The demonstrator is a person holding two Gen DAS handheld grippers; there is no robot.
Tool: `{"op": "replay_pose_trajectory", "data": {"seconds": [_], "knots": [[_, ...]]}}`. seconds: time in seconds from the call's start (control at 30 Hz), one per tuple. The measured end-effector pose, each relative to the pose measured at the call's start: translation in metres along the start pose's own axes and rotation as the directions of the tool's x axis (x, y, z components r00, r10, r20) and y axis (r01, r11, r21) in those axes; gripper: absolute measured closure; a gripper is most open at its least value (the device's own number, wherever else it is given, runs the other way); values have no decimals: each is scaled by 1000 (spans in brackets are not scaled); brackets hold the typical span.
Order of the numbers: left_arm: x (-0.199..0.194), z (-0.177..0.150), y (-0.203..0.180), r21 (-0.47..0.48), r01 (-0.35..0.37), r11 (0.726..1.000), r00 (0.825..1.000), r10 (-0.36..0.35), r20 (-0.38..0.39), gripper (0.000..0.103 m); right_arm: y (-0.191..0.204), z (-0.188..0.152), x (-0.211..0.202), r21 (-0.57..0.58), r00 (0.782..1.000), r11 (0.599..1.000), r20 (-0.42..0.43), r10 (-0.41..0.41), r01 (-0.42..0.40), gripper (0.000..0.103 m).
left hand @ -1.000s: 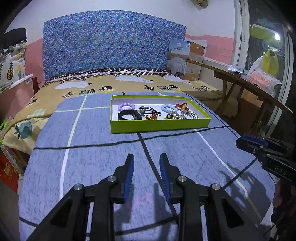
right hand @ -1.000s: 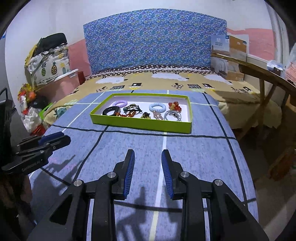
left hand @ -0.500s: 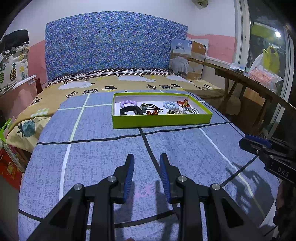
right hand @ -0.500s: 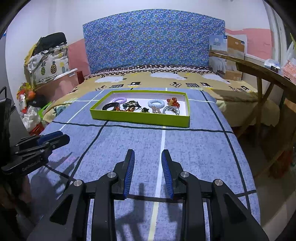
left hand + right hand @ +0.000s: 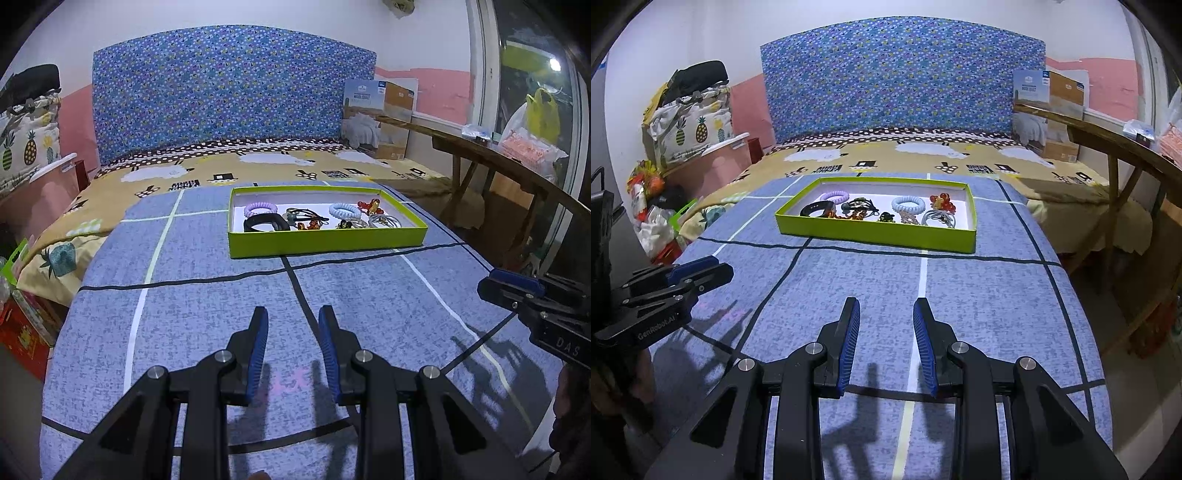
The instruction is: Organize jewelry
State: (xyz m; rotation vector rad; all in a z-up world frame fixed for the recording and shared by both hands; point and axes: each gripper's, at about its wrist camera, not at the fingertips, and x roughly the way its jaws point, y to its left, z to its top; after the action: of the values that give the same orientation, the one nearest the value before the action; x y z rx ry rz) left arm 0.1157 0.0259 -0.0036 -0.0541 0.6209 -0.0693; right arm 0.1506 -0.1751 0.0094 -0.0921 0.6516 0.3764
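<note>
A shallow lime-green box (image 5: 325, 242) (image 5: 875, 234) lies on the blue bedcover, far ahead of both grippers. Inside it are a lilac coil band (image 5: 260, 209) (image 5: 834, 195), a black band (image 5: 266, 223) (image 5: 813, 209), a pale blue coil band (image 5: 344, 210) (image 5: 908, 204), red beads (image 5: 369, 206) (image 5: 942, 201), silver rings (image 5: 384, 220) (image 5: 938, 218) and a dark tangle of small pieces (image 5: 306, 218) (image 5: 858, 207). My left gripper (image 5: 293, 314) is open over the bare cover with nothing between its blue pads. My right gripper (image 5: 886, 306) is open too, also holding nothing.
The blue checked cover (image 5: 979, 288) lies over a bed with a blue floral headboard (image 5: 229, 92). A wooden bench (image 5: 509, 166) stands along the right side with bags on it. Bags and clutter (image 5: 653, 206) sit on the floor at the left. A cardboard box (image 5: 380, 118) leans by the headboard.
Both views have drawn back a little from the green box, which now looks slightly smaller and farther. Both grippers' jaws stand as wide as before.
</note>
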Motion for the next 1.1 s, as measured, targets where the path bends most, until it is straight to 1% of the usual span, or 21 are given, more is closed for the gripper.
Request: {"op": "replay_pose_trajectory", "data": {"seconds": [0.1, 0.37, 1.1], "knots": [[0, 0, -2, 11, -14, 1000, 1000, 14, 0, 73, 1, -1, 0, 2, 1000, 1000, -3, 2, -2, 72], [1, 0, -3, 15, -23, 1000, 1000, 23, -5, 73, 2, -2, 1, 3, 1000, 1000, -10, 7, -7, 72], [2, -1, -6, 32, -25, 999, 1000, 26, -8, 73, 3, -3, 3, 1, 1000, 1000, -14, 8, -8, 72]]}}
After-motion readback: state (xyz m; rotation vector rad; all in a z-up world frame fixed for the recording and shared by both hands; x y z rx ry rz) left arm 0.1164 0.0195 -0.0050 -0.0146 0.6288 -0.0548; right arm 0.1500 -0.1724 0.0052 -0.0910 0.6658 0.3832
